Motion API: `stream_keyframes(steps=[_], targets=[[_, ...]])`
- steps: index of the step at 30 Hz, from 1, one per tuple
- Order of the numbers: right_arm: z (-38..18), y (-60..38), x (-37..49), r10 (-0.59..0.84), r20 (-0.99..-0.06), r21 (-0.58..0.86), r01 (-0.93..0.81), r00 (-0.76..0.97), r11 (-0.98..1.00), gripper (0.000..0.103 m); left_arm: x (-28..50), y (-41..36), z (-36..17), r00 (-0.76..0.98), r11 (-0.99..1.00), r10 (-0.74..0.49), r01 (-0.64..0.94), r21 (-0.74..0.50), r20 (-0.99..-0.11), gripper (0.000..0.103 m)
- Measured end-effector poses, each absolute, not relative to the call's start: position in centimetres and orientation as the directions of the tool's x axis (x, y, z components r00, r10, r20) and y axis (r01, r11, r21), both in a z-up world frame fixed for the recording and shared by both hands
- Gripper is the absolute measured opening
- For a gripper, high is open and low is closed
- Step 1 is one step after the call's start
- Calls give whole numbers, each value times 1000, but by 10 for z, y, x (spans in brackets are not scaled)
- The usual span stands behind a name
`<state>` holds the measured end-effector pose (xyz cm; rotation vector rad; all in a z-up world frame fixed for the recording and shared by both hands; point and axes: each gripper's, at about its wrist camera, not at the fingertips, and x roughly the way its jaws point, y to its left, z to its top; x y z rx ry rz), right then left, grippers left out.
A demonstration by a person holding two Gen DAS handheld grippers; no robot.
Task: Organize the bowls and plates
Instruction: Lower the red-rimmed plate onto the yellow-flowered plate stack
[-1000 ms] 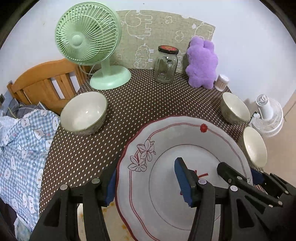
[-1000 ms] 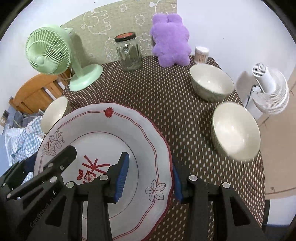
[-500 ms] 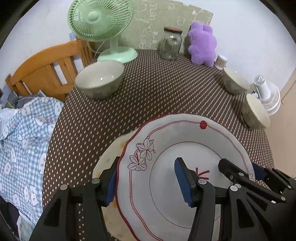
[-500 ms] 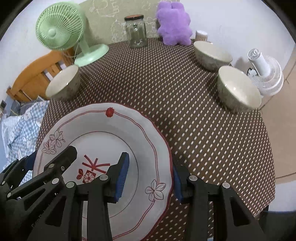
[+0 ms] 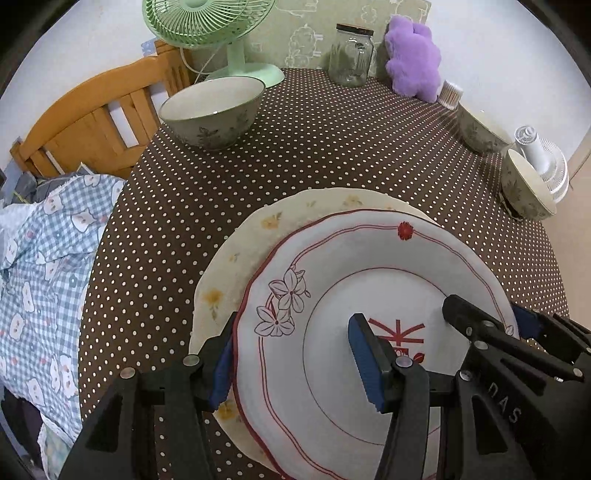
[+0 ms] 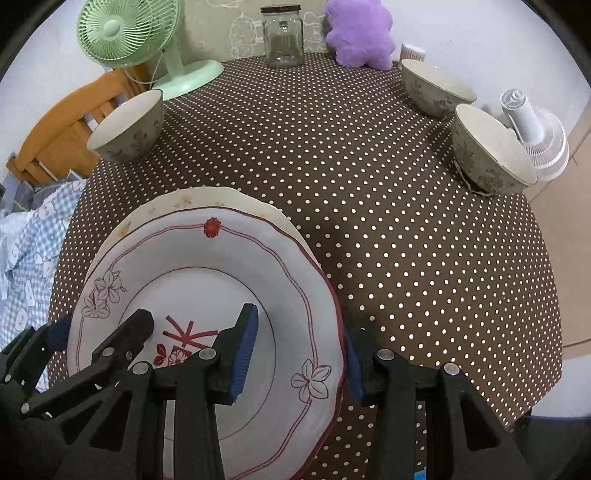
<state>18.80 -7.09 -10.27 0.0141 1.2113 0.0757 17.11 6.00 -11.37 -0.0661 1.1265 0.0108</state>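
Note:
A white plate with red rim lines and flowers is held by both grippers just over a cream plate with yellow flowers that lies on the dotted table. My left gripper is shut on the white plate's left rim. My right gripper is shut on its right rim. One bowl stands at the far left. Two bowls stand at the far right.
A green fan, a glass jar, a purple plush toy and a small cup stand at the table's back edge. A wooden chair and checked cloth are at the left. A white fan stands on the floor at the right.
Both grippers have drawn the white plate back toward the near edge and lower. The cream plate underneath has come into view.

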Motion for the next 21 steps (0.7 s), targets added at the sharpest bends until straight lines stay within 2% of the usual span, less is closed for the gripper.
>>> stream_keyframes(steps=[12, 21], targets=[[-106, -71, 192, 64, -937, 50, -50, 344, 998, 47, 171, 54, -115, 456, 999, 0, -44, -23, -890, 58], [-104, -83, 181, 90, -950, 83, -36, 298, 996, 47, 170, 51, -115, 422, 1000, -4, -14, -10, -906, 68]])
